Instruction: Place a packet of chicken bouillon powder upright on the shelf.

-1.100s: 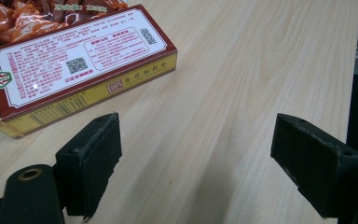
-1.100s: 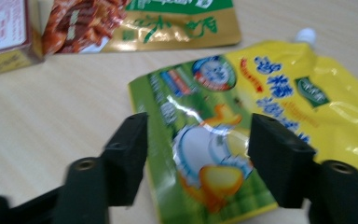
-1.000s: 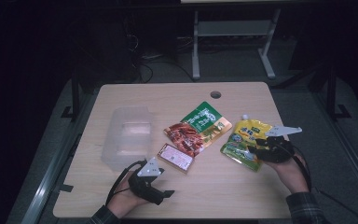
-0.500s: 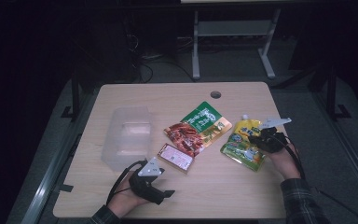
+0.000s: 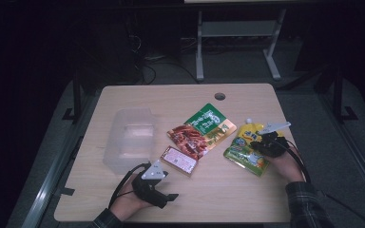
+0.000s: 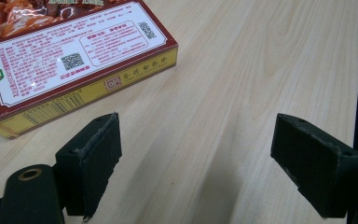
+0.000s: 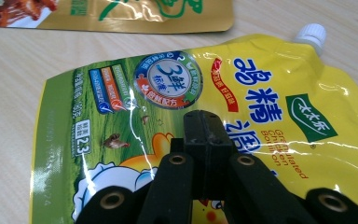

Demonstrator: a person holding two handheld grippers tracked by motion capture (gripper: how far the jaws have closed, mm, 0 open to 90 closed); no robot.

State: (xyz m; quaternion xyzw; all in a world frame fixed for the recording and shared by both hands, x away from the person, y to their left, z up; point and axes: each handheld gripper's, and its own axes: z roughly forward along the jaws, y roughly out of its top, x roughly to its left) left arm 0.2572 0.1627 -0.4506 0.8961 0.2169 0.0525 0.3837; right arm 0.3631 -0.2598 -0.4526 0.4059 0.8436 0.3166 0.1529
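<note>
A wooden table (image 5: 247, 199) held a clear plastic bin (image 5: 126, 140), a green-and-orange snack bag (image 5: 202, 130), a yellow spouted bouillon pouch (image 7: 242, 98) and a small red box (image 6: 70, 60). The right gripper (image 7: 204, 140), jaws pressed together on nothing, hovered over the pouch. The left gripper (image 6: 196, 163), jaws wide and empty, sat just beside the box.

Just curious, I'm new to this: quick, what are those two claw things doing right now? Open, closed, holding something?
Left gripper: open, holding nothing, over bare table beside the red box.
Right gripper: jaws shut together over the yellow spouted pouch; nothing visibly gripped.
</note>
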